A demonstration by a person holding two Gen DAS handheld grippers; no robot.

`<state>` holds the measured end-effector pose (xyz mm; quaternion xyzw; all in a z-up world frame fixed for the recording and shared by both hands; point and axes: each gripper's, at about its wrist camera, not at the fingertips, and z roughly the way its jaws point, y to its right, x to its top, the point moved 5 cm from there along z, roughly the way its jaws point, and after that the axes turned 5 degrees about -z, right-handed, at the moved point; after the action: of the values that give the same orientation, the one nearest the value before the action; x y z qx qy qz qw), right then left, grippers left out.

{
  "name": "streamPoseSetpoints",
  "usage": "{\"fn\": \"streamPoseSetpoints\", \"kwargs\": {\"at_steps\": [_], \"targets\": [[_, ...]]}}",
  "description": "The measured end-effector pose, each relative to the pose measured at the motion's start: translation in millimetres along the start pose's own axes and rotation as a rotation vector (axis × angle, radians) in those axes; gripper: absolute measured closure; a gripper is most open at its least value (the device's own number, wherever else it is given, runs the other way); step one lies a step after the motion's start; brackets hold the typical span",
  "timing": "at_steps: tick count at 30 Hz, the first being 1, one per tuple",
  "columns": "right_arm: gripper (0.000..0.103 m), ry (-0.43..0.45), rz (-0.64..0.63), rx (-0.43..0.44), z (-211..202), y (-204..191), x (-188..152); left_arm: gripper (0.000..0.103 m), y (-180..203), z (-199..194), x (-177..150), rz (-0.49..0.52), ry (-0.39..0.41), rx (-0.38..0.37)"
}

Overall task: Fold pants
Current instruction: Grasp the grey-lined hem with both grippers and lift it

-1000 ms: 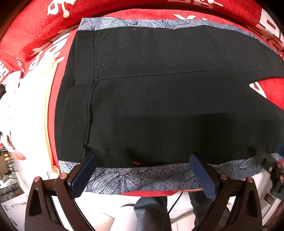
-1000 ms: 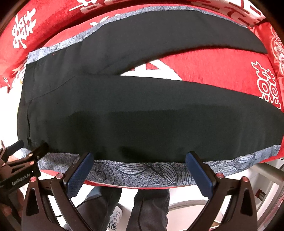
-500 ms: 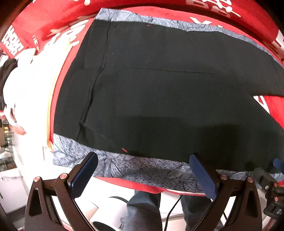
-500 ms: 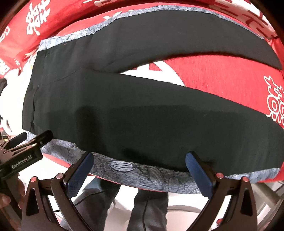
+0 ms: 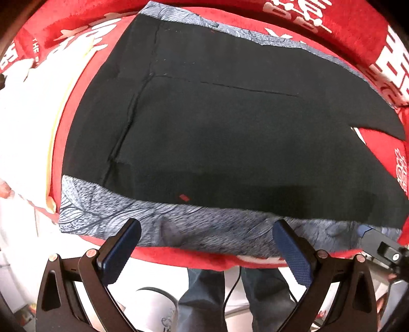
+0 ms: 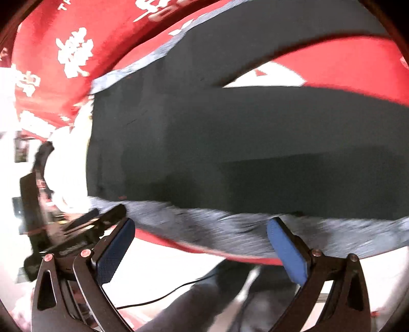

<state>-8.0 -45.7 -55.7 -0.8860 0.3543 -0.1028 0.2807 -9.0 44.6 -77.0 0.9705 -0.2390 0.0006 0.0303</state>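
Black pants [image 5: 230, 132] with grey leaf-patterned side stripes [image 5: 179, 224] lie flat on a red cloth with white characters [image 5: 332, 20]. The waist is at the left and the two legs spread apart to the right [image 6: 281, 143]. My left gripper [image 5: 207, 227] is open and empty, hovering over the near grey stripe close to the waist. My right gripper [image 6: 199, 227] is open and empty over the same near stripe, further along the leg. The right gripper's tip also shows at the right edge of the left wrist view [image 5: 383, 247].
A white surface [image 5: 28, 122] lies left of the pants beyond the waist. The near edge of the red cloth [image 5: 194, 258] drops off just below the stripe. The person's legs in dark trousers [image 5: 204, 301] and a cable stand below it.
Both grippers have pulled back and up, so the near grey stripe sits higher between the fingers. The right view has swung left and is motion-blurred. The pants have not moved.
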Motion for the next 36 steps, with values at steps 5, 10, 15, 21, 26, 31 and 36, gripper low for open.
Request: {"fn": "streamPoseSetpoints", "kwargs": {"at_steps": [5, 10, 15, 21, 26, 31, 36], "targets": [[0.0, -0.024, 0.025, 0.17, 32, -28, -23, 0.0, -43, 3, -12, -0.054, -0.001, -0.1], [0.0, -0.048, 0.093, 0.272, 76, -33, -46, 0.0, -83, 14, -27, -0.101, -0.003, -0.136], [0.003, -0.041, 0.17, 0.332, 100, -27, -63, 0.0, -83, 24, -32, -0.156, -0.022, -0.18], [0.096, -0.022, 0.302, 0.428, 114, -26, -50, 0.0, -86, 21, -29, -0.211, -0.014, -0.261], [0.097, 0.03, 0.223, 0.523, 75, -49, -42, 0.0, -78, 16, -12, -0.296, -0.01, -0.407], [0.089, -0.024, 0.118, 0.44, 68, -51, -48, 0.005, -81, 22, 10, -0.36, 0.016, -0.409], [0.035, 0.009, 0.248, 0.392, 61, 5, -68, 0.005, -77, 26, 10, -0.311, 0.007, -0.38]]}}
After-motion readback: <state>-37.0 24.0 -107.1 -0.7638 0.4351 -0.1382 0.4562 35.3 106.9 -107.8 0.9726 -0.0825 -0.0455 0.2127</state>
